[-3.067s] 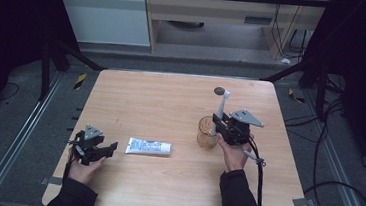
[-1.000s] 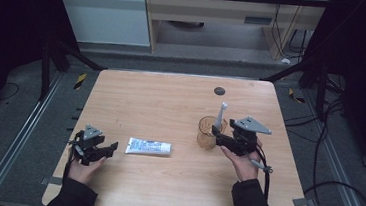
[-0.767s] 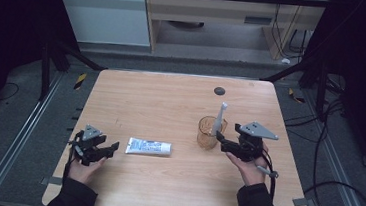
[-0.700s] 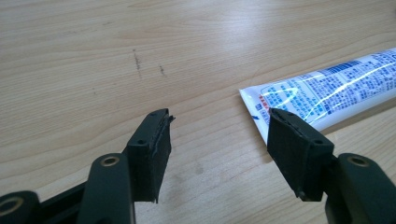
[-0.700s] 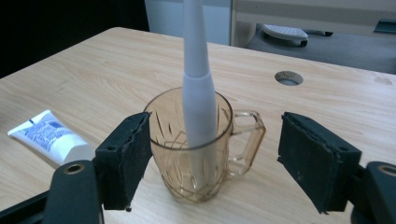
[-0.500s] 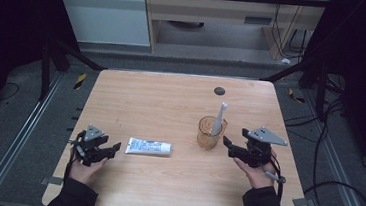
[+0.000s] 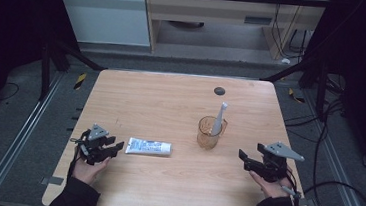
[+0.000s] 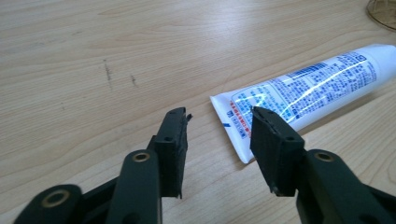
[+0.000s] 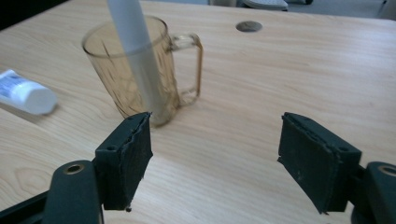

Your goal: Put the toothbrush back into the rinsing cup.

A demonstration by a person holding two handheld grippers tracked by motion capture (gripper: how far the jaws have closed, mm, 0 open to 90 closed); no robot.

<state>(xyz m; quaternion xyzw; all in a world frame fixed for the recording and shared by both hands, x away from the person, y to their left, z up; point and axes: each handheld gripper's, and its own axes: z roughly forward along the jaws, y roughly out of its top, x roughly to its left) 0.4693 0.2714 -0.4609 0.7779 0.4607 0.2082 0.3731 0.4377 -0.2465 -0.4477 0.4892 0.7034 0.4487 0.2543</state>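
Note:
A white toothpaste tube [image 7: 148, 146] with blue print lies flat on the wooden table [image 7: 170, 107], at the front left. My left gripper [image 7: 115, 147] rests just left of it, and its jaws have just been closing. In the left gripper view the left gripper [image 8: 219, 121] is open, the tube's [image 8: 303, 88] crimped end lying just past the jaw tips, untouched. A clear amber mug [image 7: 208, 132] holds a white toothbrush [image 7: 219, 117] leaning upright. My right gripper [image 7: 243, 158] stands open to the mug's right, empty. The right gripper [image 9: 215, 126] faces the mug [image 9: 121, 79] and the toothbrush [image 9: 135, 51].
A dark round grommet [image 7: 219, 91] sits in the tabletop behind the mug. Bare wood surrounds both hands. Black frame rails and cables run along the table's sides, and a cabinet stands beyond the far edge.
My right gripper has drawn back from the mug, to the right and toward the front edge, leaving the toothbrush standing in it. The left hand has stayed put.

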